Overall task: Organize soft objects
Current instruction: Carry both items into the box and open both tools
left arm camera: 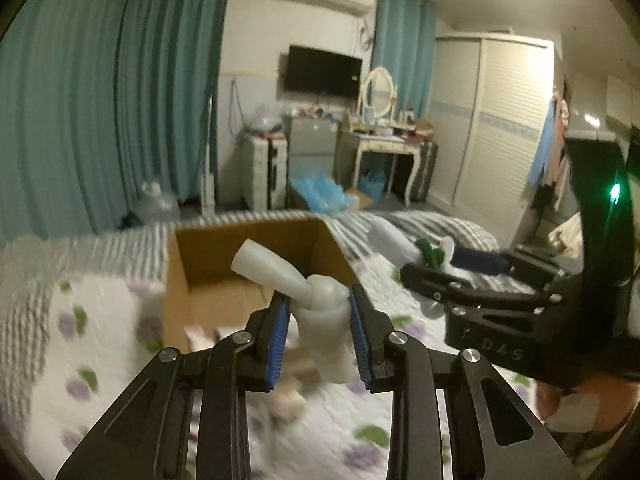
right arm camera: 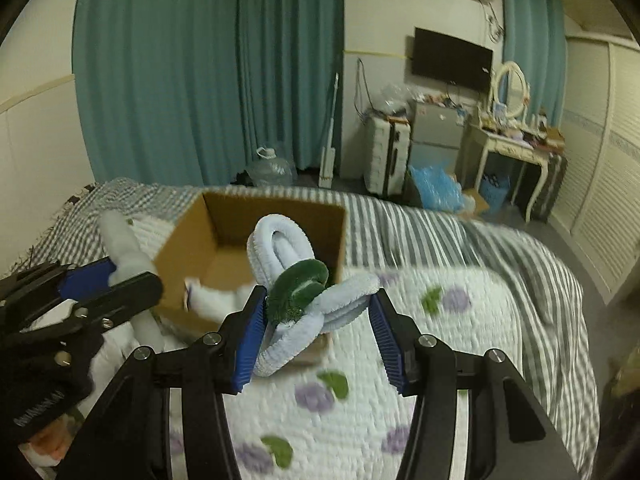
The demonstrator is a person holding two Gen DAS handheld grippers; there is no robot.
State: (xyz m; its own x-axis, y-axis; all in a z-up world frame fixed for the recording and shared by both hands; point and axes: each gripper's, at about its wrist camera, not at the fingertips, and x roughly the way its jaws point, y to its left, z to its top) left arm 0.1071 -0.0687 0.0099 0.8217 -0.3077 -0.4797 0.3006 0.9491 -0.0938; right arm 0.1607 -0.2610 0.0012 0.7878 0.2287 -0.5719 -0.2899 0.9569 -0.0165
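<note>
While over box (right arm camera: 276, 216): both toys held

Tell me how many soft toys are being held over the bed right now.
2: a white soft toy in the left gripper, and a pale blue and green plush in the right gripper. More lie in the cardboard box.

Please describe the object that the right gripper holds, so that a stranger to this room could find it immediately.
On the bed with the floral quilt stands an open cardboard box. Just in front of it, the right gripper holds a fuzzy toy. Only it has pale blue looped petals around a dark green centre; the left gripper's object is smooth and white.
</note>
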